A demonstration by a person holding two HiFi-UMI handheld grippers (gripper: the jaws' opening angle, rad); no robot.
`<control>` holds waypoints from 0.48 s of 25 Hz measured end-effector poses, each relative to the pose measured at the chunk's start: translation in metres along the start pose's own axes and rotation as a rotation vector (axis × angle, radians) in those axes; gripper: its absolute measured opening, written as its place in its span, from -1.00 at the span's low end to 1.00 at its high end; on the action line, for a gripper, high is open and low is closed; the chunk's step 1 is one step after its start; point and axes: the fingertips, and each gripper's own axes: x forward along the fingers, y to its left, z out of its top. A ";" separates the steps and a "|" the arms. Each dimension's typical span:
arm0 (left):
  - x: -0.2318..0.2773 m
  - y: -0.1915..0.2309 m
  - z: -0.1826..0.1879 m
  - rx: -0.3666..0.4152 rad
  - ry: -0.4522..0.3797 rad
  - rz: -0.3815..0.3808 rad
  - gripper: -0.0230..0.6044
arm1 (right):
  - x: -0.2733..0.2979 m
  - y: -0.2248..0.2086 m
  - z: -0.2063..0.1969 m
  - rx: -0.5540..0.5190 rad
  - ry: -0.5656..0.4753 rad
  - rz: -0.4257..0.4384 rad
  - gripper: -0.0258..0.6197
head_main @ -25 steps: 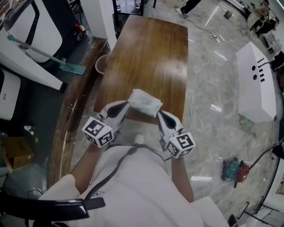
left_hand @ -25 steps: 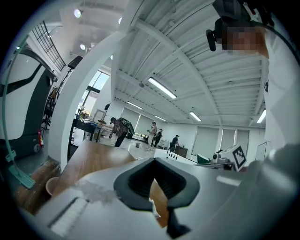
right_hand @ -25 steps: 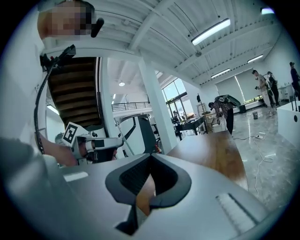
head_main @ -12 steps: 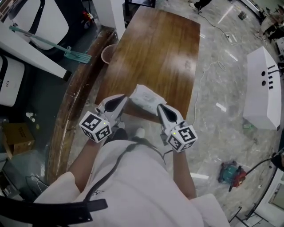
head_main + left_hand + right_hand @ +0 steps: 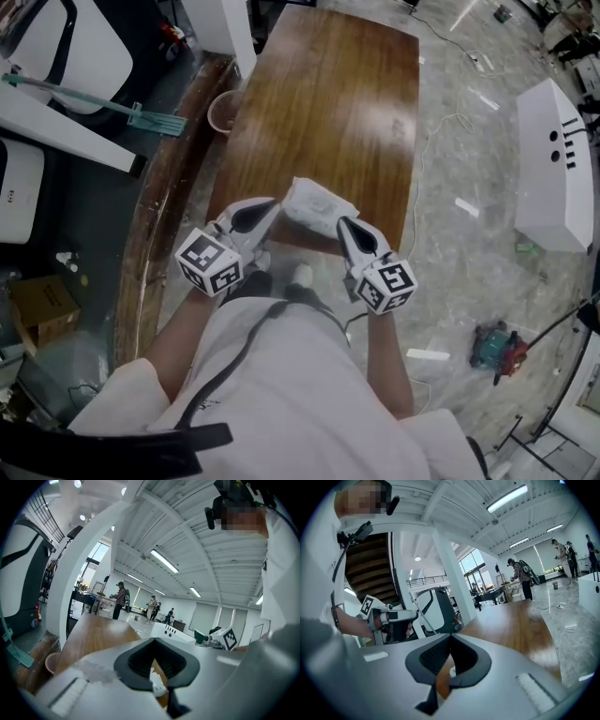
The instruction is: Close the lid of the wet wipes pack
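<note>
Wet wipes pack [image 5: 319, 208] lies askew at the near edge of the wooden table [image 5: 328, 103], btwn our two grippers. Left gripper [image 5: 269, 208] has its tip at the pack's left end, right gripper [image 5: 343, 225] just beside its right end. Both have jaws clenched together w/ nothing pinched. We can't tell whether the lid is down.

Bright overhead strip lights [image 5: 164, 560] glare off the table [image 5: 389, 117]; fisheye edges warp.
</note>
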 end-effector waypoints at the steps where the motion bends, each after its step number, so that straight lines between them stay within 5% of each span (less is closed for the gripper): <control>1: 0.003 0.001 -0.001 0.005 0.008 -0.013 -0.91 | 0.001 -0.001 0.000 0.006 -0.006 -0.012 -0.90; 12: 0.034 0.019 -0.043 0.044 0.140 -0.087 -0.91 | 0.016 -0.031 -0.019 -0.006 0.031 -0.129 -0.89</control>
